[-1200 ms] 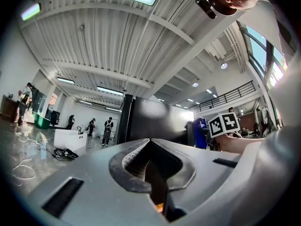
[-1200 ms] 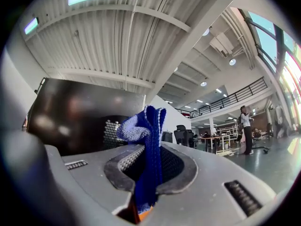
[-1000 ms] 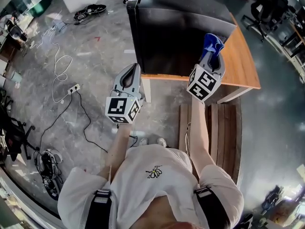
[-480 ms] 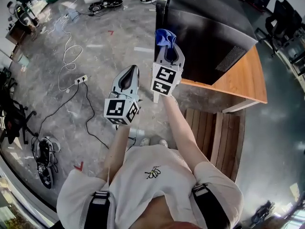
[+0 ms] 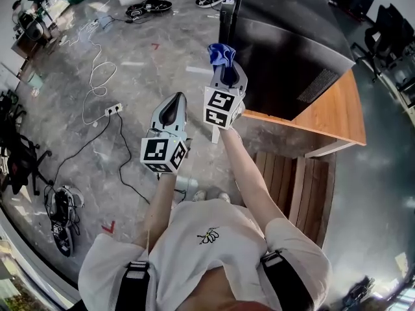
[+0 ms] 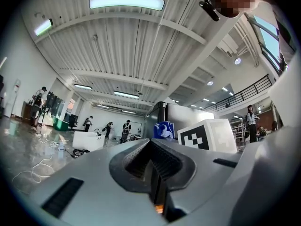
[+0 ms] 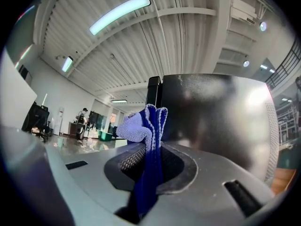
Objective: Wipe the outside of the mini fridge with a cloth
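The black mini fridge point(image 5: 285, 50) stands on a wooden table point(image 5: 334, 118); in the right gripper view its dark side point(image 7: 216, 121) fills the right half. My right gripper point(image 5: 225, 76) is shut on a blue cloth point(image 5: 220, 54), held up close to the fridge's front left corner. The cloth point(image 7: 146, 149) bunches above the jaws and hangs between them. My left gripper point(image 5: 174, 109) hangs lower and to the left over the floor, jaws shut with nothing in them point(image 6: 157, 173). The left gripper view shows the cloth point(image 6: 163, 130) and the fridge point(image 6: 176, 117) ahead.
Cables and a power strip point(image 5: 111, 110) lie on the grey floor at left. Shoes point(image 5: 144, 7) lie at the back. A wooden bench point(image 5: 292, 180) stands below the table. Office chairs point(image 5: 389, 31) are at the right. People stand far off point(image 6: 110, 128).
My right gripper swung left with the cloth, from over the table's right side to the fridge's front left corner, then rose slightly. The left gripper hardly moved.
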`<state>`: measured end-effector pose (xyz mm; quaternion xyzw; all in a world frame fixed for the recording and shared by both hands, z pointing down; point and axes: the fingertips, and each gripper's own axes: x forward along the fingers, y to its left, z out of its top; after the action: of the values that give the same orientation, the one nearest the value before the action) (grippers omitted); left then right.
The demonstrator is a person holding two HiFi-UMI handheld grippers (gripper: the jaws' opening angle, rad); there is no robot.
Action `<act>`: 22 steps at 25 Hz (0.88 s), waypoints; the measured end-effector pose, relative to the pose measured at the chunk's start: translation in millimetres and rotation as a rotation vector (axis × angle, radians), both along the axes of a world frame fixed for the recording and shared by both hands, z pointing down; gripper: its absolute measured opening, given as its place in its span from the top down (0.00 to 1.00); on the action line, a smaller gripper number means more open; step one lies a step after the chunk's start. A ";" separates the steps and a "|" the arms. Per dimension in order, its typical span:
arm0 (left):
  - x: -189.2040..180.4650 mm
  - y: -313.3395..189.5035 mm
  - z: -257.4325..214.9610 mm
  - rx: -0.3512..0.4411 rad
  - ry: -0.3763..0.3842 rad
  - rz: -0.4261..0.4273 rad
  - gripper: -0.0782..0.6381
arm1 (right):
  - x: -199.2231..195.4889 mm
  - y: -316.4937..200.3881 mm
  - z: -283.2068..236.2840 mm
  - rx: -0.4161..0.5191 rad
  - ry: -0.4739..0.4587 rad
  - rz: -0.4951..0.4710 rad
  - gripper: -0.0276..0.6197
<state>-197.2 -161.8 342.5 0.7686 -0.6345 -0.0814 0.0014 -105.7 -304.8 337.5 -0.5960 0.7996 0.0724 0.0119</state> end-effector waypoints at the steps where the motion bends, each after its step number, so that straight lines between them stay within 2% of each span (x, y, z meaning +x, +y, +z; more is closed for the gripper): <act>1: 3.3 -1.1 -0.5 0.000 -0.003 0.008 0.88 | 4.8 0.3 -0.4 0.005 0.006 0.008 0.86; 6: 18.6 -6.7 -0.3 -0.002 -0.009 0.044 0.88 | 37.1 2.2 -1.8 0.020 0.008 0.059 0.86; 22: 86.7 -27.1 -3.7 0.009 -0.029 0.166 0.88 | 215.0 1.1 -11.0 0.043 0.009 0.355 0.86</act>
<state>-110.5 -188.9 338.8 0.8198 -0.5681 -0.0726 -0.0043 109.3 -303.7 326.5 -0.7272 0.6800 0.0930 0.0082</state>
